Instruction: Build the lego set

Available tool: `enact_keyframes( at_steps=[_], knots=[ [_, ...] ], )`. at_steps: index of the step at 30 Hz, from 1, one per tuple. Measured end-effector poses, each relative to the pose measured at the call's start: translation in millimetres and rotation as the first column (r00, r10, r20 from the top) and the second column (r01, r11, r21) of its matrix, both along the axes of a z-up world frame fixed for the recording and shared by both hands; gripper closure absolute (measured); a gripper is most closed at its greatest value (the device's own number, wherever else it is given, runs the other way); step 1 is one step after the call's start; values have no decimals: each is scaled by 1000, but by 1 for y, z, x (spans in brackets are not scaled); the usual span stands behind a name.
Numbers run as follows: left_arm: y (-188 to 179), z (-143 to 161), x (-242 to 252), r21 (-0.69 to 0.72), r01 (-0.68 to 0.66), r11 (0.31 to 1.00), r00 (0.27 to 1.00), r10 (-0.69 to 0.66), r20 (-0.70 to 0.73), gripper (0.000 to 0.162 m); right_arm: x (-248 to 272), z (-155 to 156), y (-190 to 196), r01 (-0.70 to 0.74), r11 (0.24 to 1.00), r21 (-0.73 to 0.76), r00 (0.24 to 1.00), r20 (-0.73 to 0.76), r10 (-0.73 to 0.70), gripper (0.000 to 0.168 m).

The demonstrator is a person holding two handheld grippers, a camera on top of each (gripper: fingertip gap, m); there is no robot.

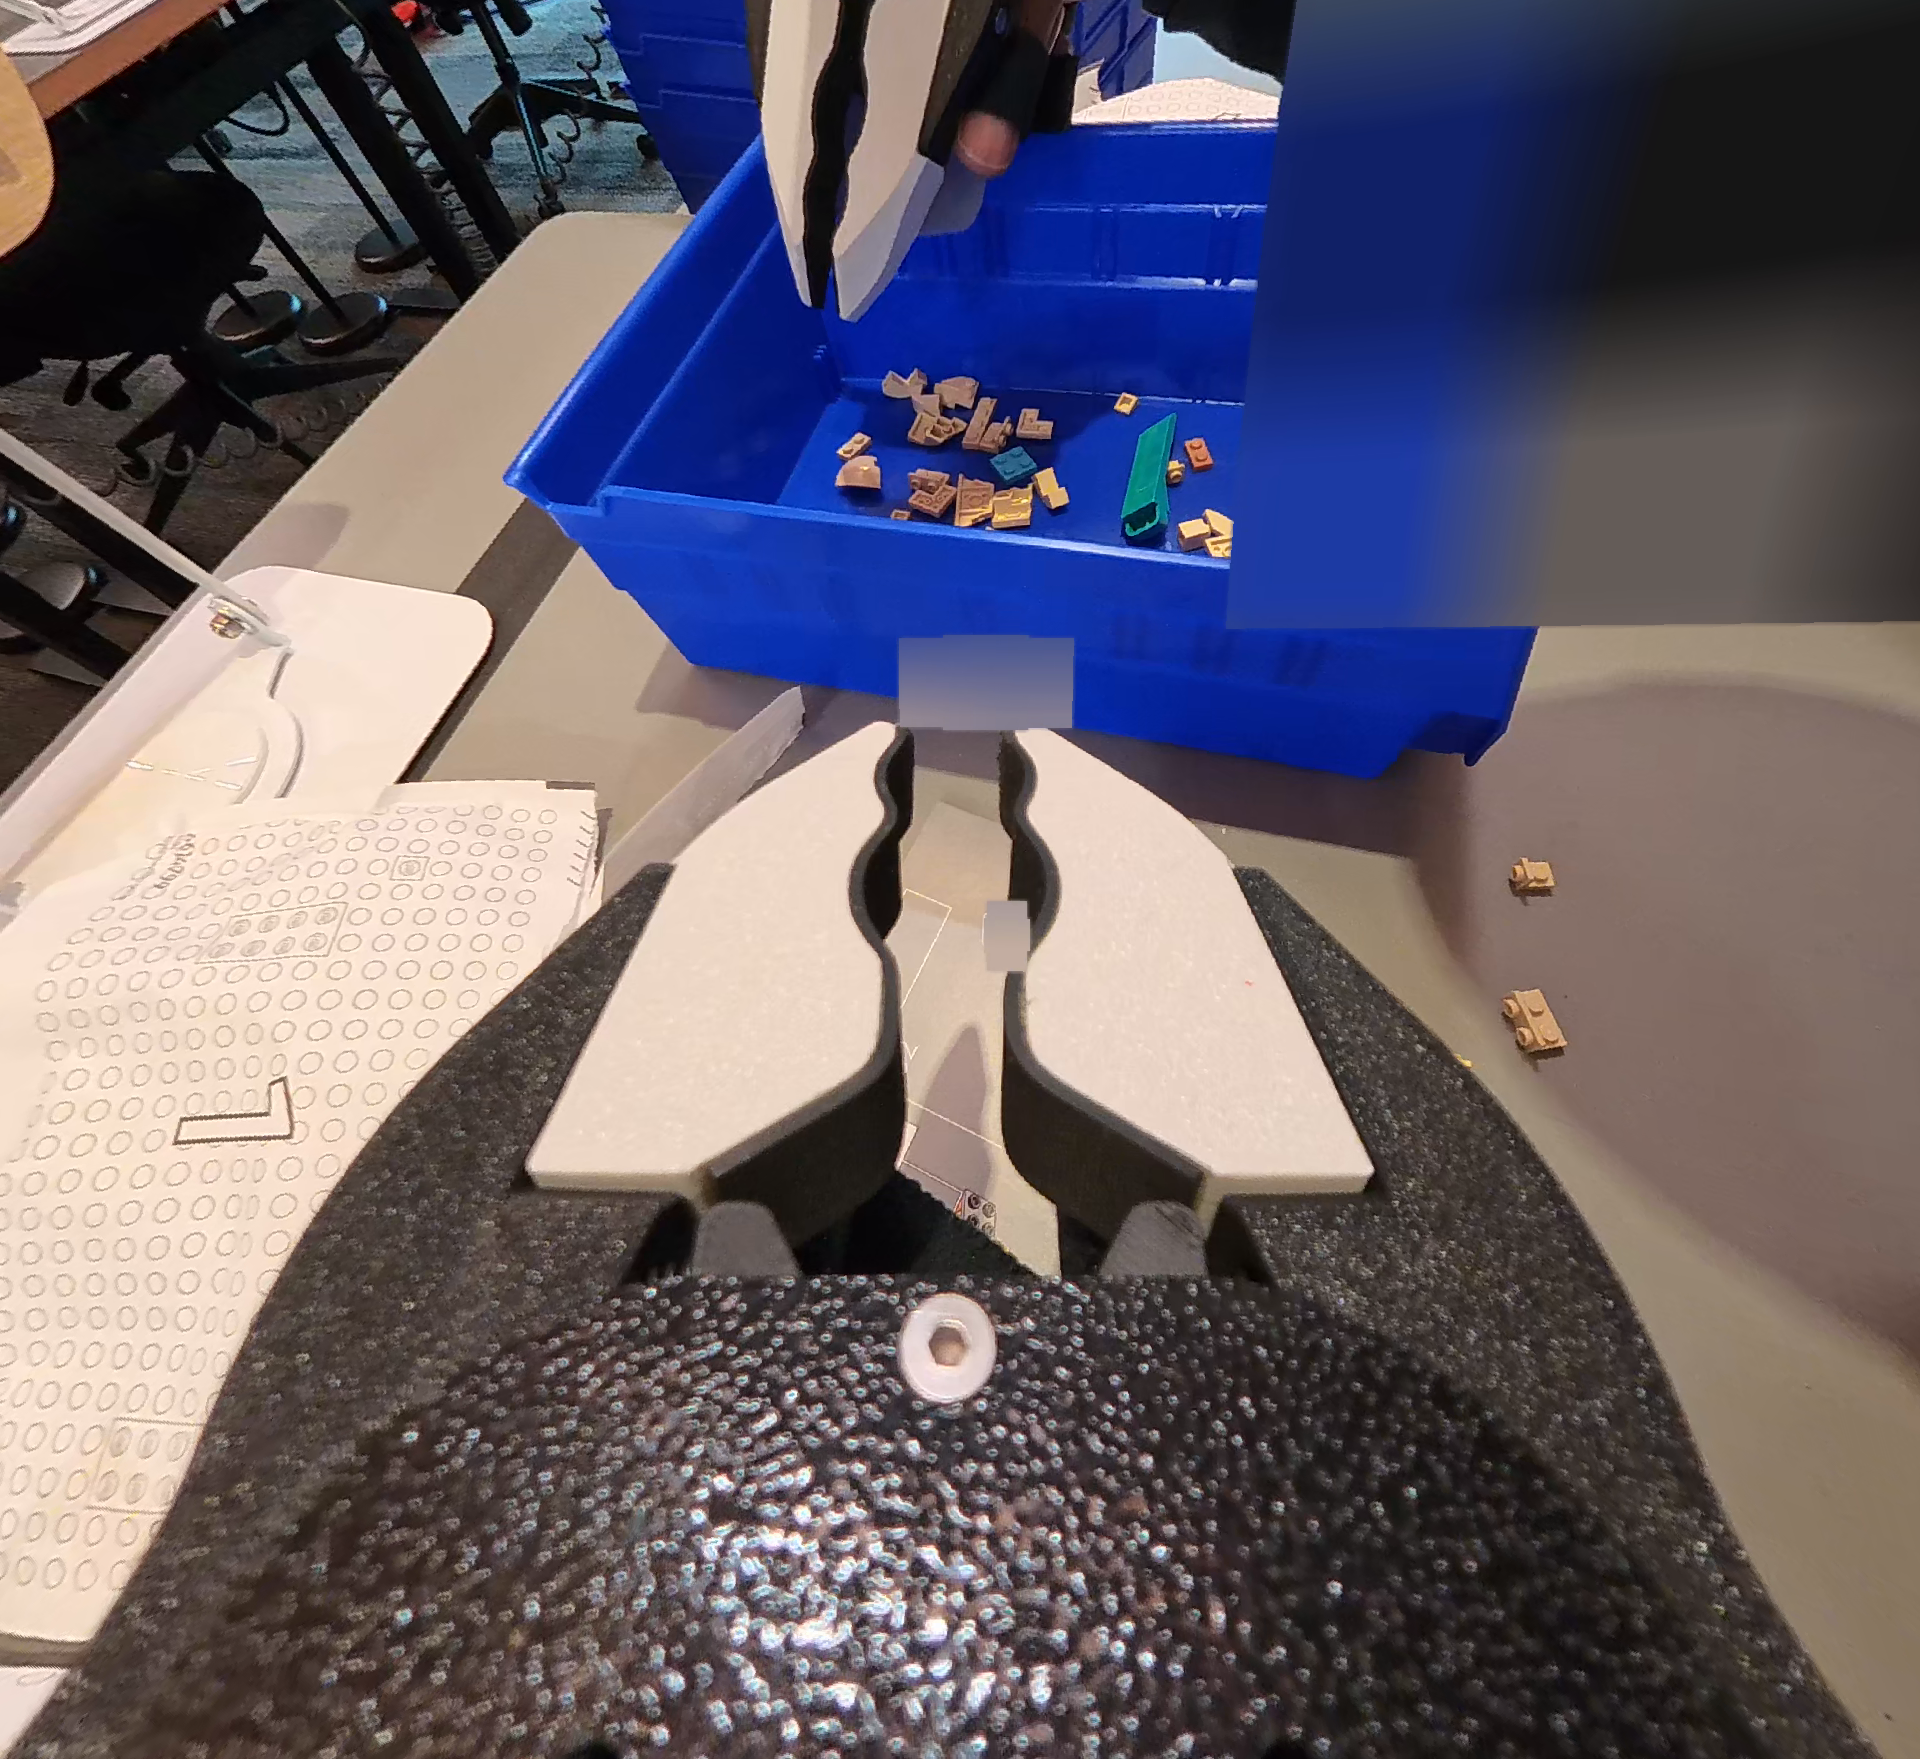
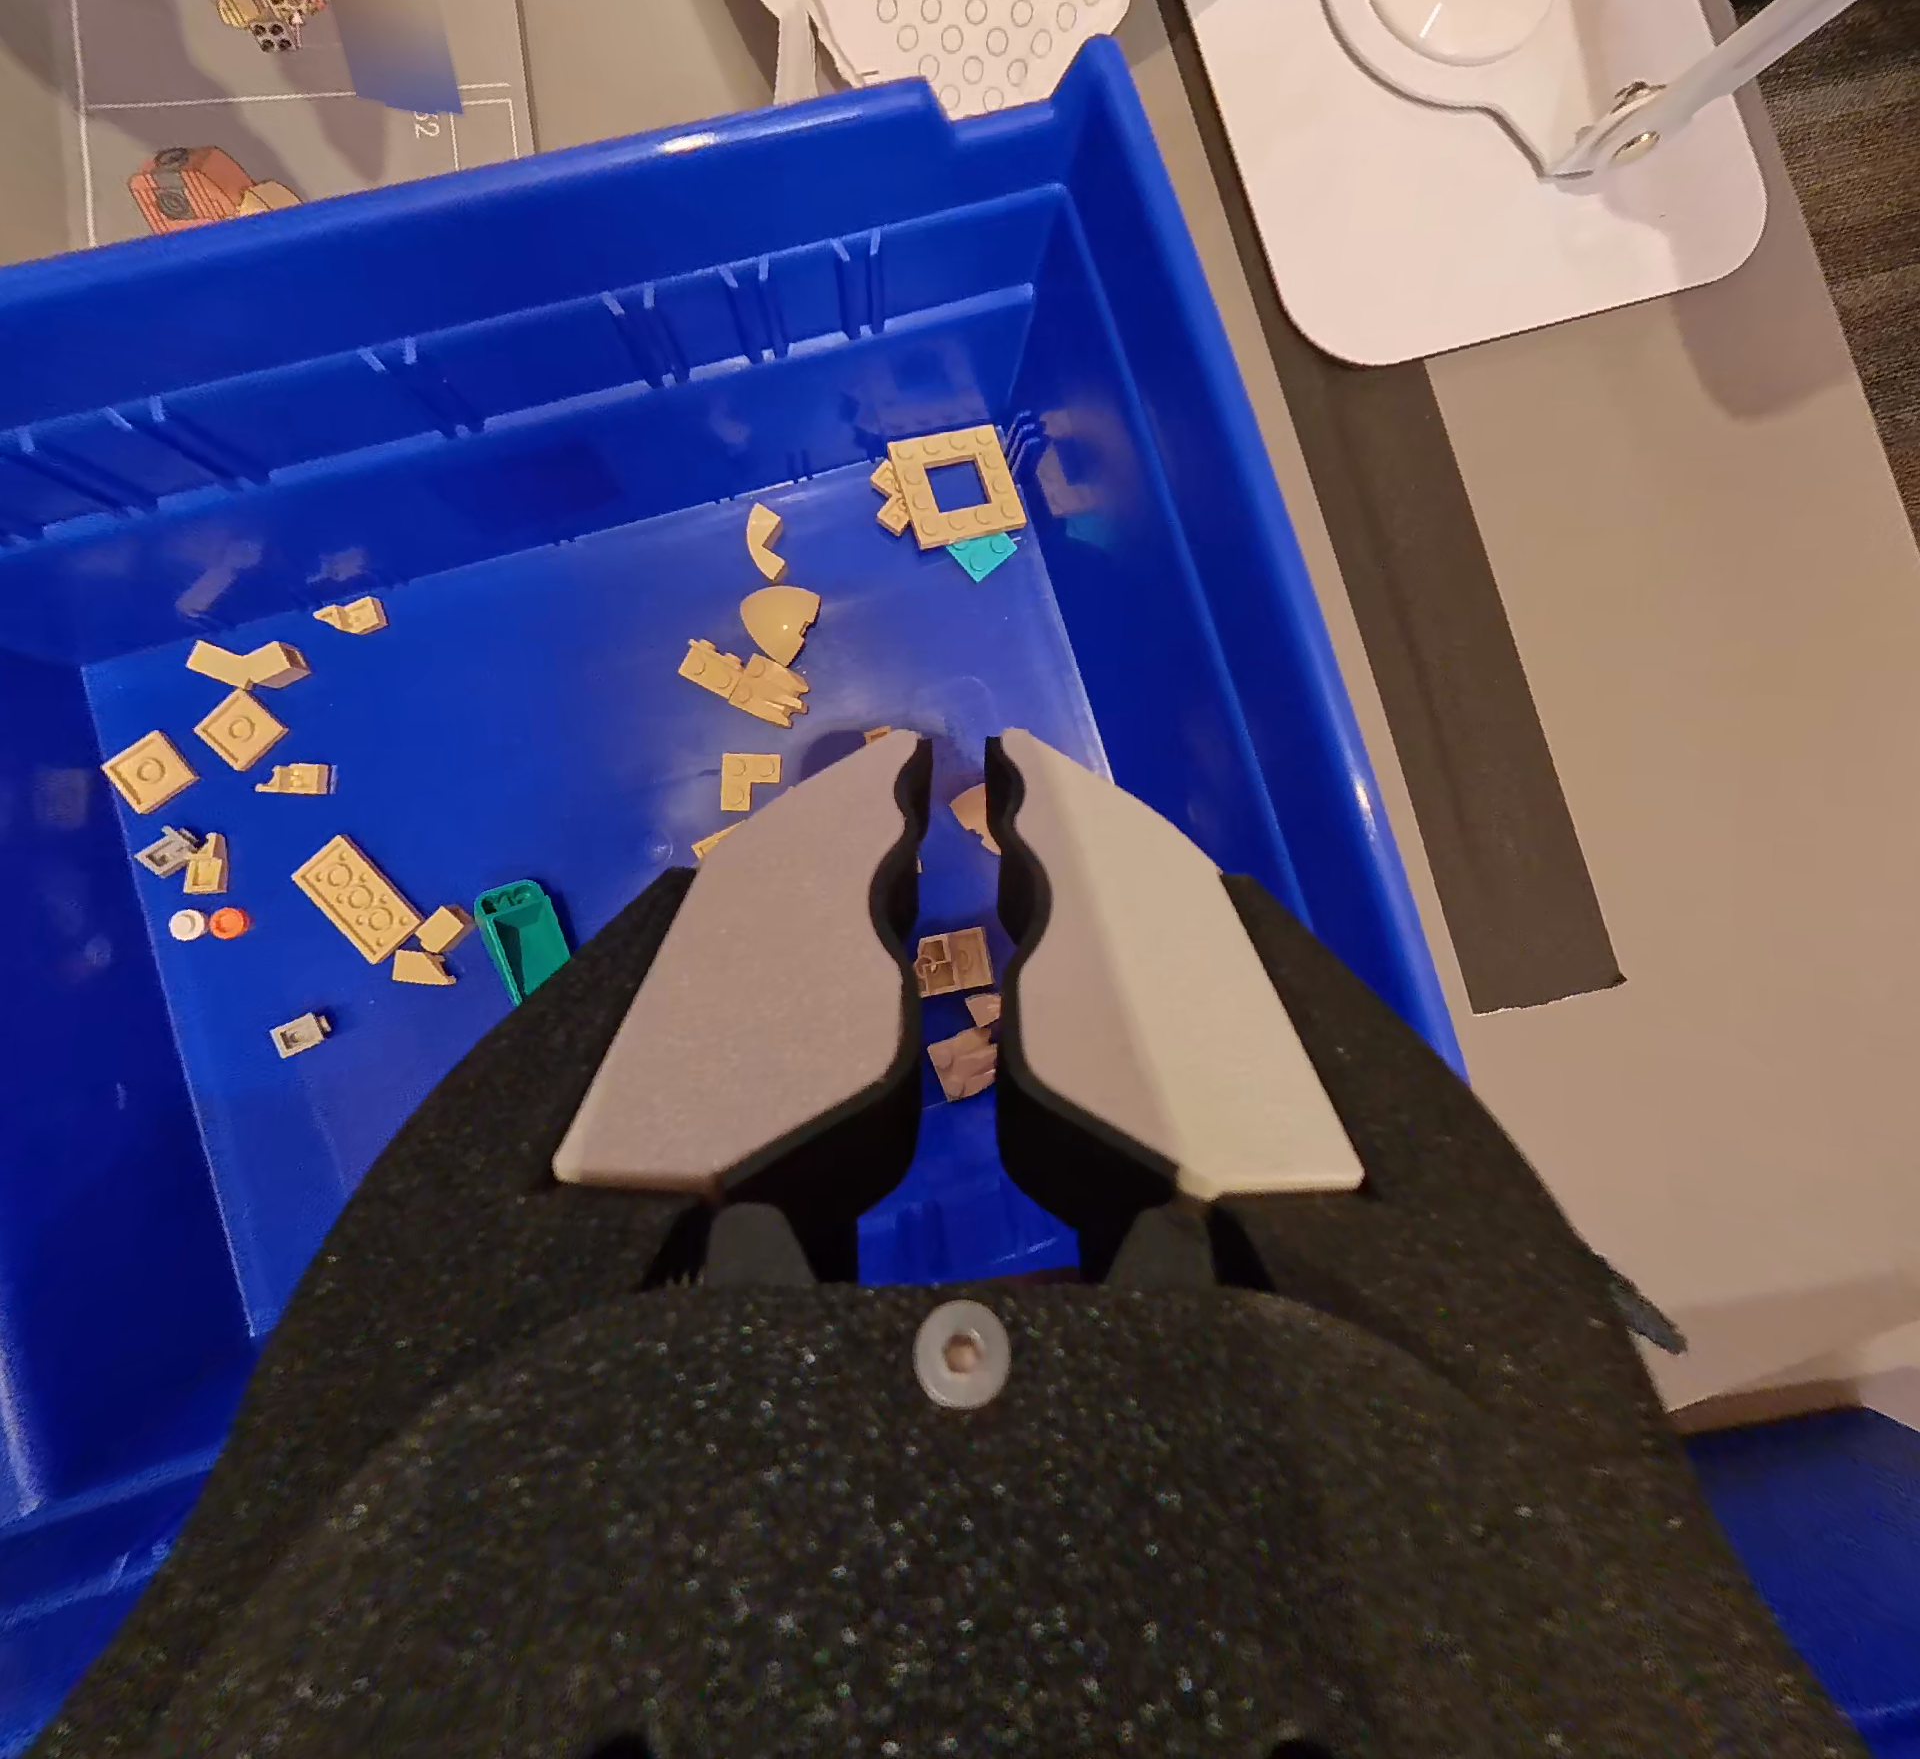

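The right claw (image 2: 953, 753) hangs over the blue bin (image 2: 1195, 421), tips pointing down into its right half, the jaws parted by only a narrow gap with nothing between them. From the left wrist view the same claw (image 1: 831, 296) descends from twelve o'clock, its tips above the bin's far left corner.

The loose lego pieces (image 2: 748, 670) lie scattered on the bin floor, mostly tan. A tan square frame plate (image 2: 956, 488) sits at one o'clock from the claw tips, near the far right corner, overlapping a small teal plate (image 2: 982, 558). A tan dome piece (image 2: 777, 623) lies at eleven o'clock. A long tan plate (image 2: 356, 897) lies at nine o'clock, its long axis running from ten to four o'clock. The green long piece (image 2: 520, 946) lies just beside the claw's black body, its long axis running roughly from eleven to five o'clock.

The left claw (image 1: 956, 743) rests low over the grey tabletop (image 1: 1714, 826), aimed at the bin's near wall, jaws narrowly apart and empty. Two tan pieces (image 1: 1534, 1021) lie on the tabletop at three o'clock. Studded paper sheets (image 1: 260, 1034) lie at nine o'clock.
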State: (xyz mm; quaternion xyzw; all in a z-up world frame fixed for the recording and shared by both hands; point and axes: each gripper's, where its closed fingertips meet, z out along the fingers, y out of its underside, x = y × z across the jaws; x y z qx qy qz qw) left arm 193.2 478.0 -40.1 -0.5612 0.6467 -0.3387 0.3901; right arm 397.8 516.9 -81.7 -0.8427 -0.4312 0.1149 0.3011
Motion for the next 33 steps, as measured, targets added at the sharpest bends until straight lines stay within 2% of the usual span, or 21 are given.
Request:
enact_keyframes(
  at_steps=[14, 19, 21, 22, 25, 28, 32, 33],
  knots=[
    [-2, 0, 1, -1, 4, 1000, 1000, -4, -1, 147, -1, -3, 0, -6, 1000, -4, 1000, 28, 6, 159],
    [-2, 7, -1, 8, 1, 1000, 1000, -1, 12, 147, -7, 1, 6, -63, 990, 128, 981, 188, 38, 156],
    [0, 15, -3, 12, -7, 1000, 999, 6, 36, 147, -19, -8, 8, -203, 959, 200, 943, 304, 136, 155],
    [0, 18, -4, 8, -8, 1000, 999, 8, 45, 147, -22, -18, 9, -290, 934, 210, 900, 392, 192, 154],
    [0, 20, -6, 9, -8, 1000, 999, 8, 50, 147, -23, -46, 14, -448, 885, 131, 757, 582, 297, 148],
    [-1, 21, -8, 16, -8, 1000, 999, 7, 48, 147, -30, -61, 20, -530, 844, 84, 685, 628, 368, 142],
    [-1, 27, -11, 26, -12, 1000, 998, 11, 61, 147, -40, -76, 25, -565, 823, 51, 671, 609, 423, 136],
    [-1, 29, -11, 29, -14, 999, 998, 12, 63, 147, -42, -76, 28, -575, 816, 64, 667, 614, 422, 139]
  ],
)
